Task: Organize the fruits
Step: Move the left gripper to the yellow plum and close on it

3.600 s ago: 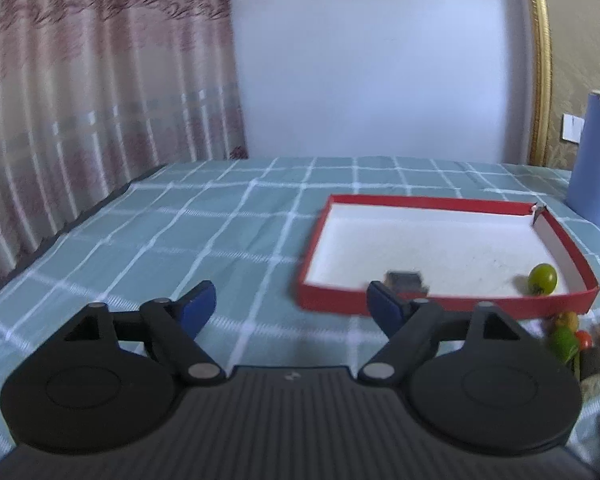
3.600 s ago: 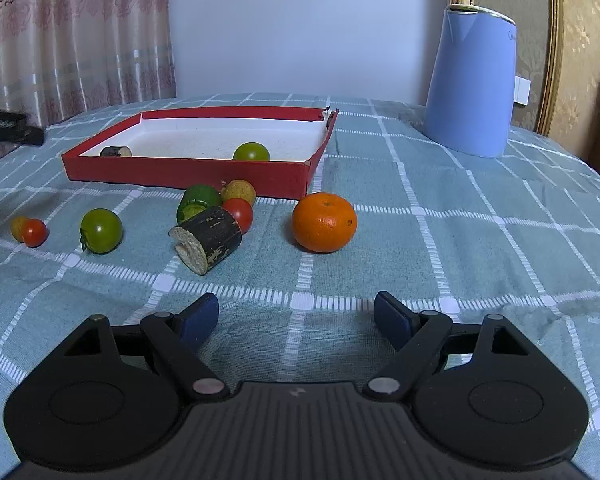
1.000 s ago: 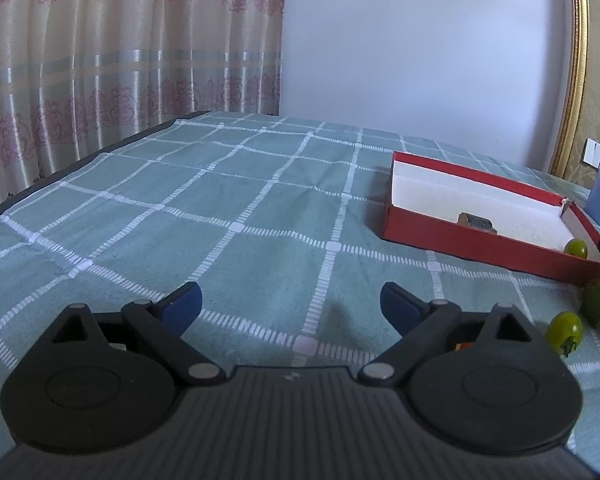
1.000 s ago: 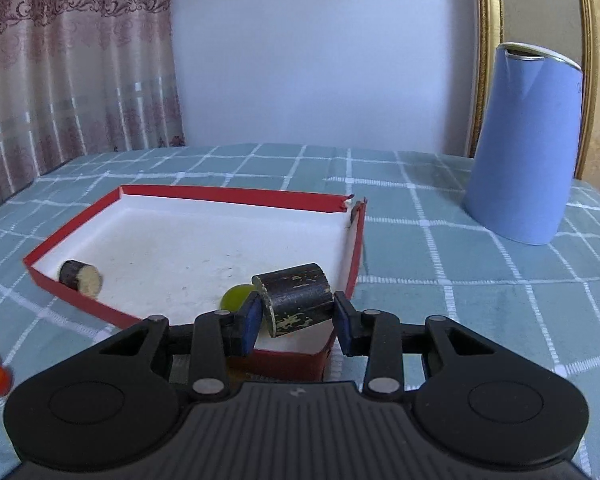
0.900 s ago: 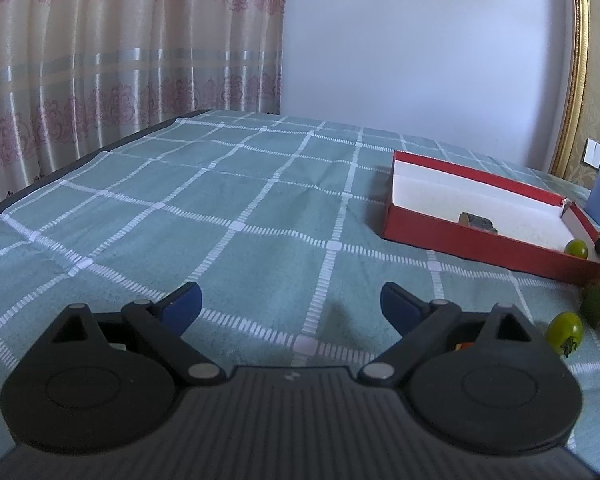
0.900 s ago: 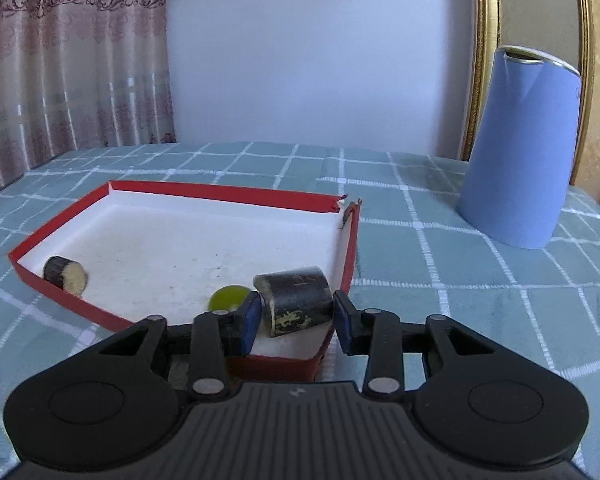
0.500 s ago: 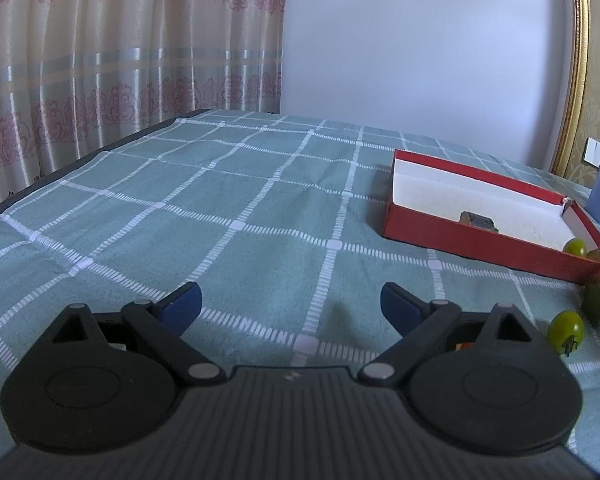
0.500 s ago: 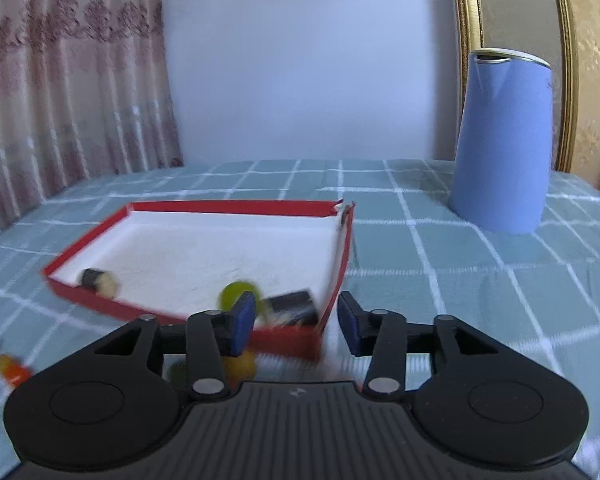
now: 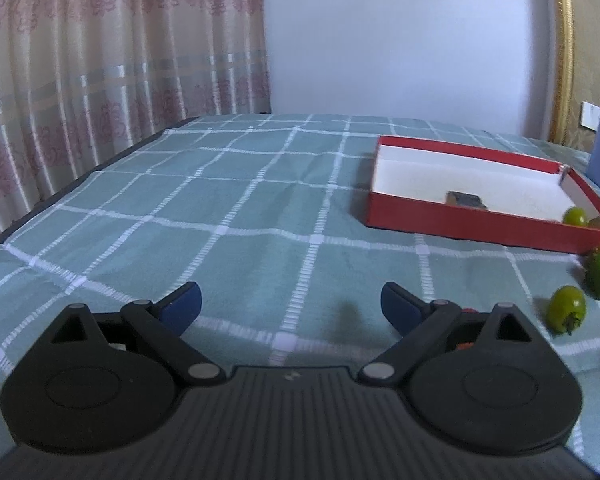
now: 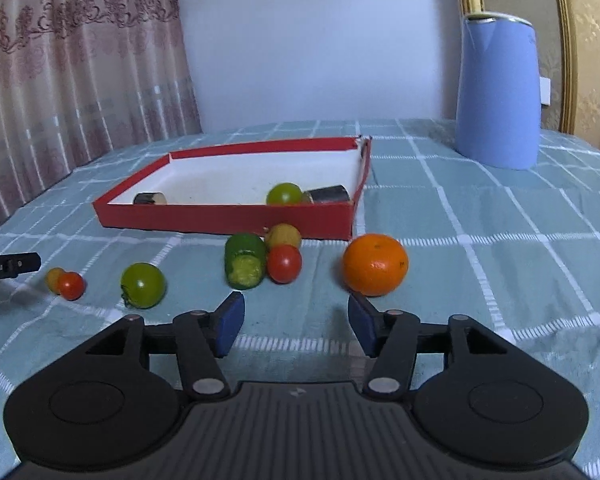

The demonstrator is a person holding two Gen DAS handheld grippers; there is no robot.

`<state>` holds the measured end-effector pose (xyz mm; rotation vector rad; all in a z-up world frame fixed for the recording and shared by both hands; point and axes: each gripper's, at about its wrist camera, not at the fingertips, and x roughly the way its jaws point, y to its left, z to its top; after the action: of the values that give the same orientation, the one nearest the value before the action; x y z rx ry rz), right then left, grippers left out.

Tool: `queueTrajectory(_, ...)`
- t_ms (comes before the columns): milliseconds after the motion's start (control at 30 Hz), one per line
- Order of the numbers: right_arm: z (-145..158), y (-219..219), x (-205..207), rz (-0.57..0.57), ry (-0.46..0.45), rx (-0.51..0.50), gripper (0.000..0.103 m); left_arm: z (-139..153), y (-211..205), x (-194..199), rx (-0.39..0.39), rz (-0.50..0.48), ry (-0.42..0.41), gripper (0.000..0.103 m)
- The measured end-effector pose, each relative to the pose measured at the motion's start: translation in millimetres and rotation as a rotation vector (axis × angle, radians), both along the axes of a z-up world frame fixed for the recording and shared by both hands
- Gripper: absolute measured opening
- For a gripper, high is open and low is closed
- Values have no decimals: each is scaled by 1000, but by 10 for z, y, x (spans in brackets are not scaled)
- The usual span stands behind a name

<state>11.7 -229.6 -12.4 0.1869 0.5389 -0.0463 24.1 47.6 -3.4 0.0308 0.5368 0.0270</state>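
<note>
A red tray [image 10: 228, 216] with a white floor holds a green tomato [image 10: 284, 194] and two dark cylinder pieces, one at the right corner [image 10: 327, 194] and one at the left [image 10: 150, 199]. In front of it on the cloth lie an orange [image 10: 375, 264], a red tomato [image 10: 284, 263], a yellow fruit [image 10: 284, 235], a green cut piece [image 10: 245, 266], a green tomato [image 10: 143, 285] and two small tomatoes [image 10: 66, 283]. My right gripper [image 10: 296, 322] is open and empty, low before the fruits. My left gripper [image 9: 290, 306] is open and empty, left of the tray [image 9: 480, 224].
A blue jug [image 10: 498, 94] stands behind the tray to the right. The teal checked cloth [image 9: 220, 208] covers the table, with a curtain [image 9: 100, 80] along its left edge. The tip of the left gripper [image 10: 8, 266] shows at the left of the right wrist view.
My right gripper opened and let the dark cylinder go into the tray's right corner, then drew back and down to the fruits on the cloth. The left gripper hardly moved.
</note>
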Motion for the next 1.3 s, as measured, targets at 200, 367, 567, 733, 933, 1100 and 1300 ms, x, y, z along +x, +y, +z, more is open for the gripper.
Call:
queueTrajectory(200, -59, -48, 22, -27, 43, 23, 59, -11, -145, 9, 38, -42, 1, 95)
queueTrajectory(367, -74, -62, 29, -21, 48, 26, 62, -42, -167, 41, 46, -51, 28, 86)
queueTrajectory(567, -75, -70, 27, -22, 44, 38, 63, -31, -210, -56, 49, -120, -12, 86)
queueTrajectory(733, -74, -74, 29, -21, 43, 45, 63, -15, -200, -72, 33, -132, -22, 86)
queueTrajectory(933, -71, -75, 28, -19, 45, 44, 64, -16, -287, -90, 70, -167, -24, 91)
queueTrajectory(1100, -73, -73, 25, -18, 43, 49, 64, -46, -365, -90, 93, -203, -35, 99)
queueTrajectory(1300, -81, -99, 15, -18, 35, 70, 64, -55, -390, -107, 104, -203, -43, 99)
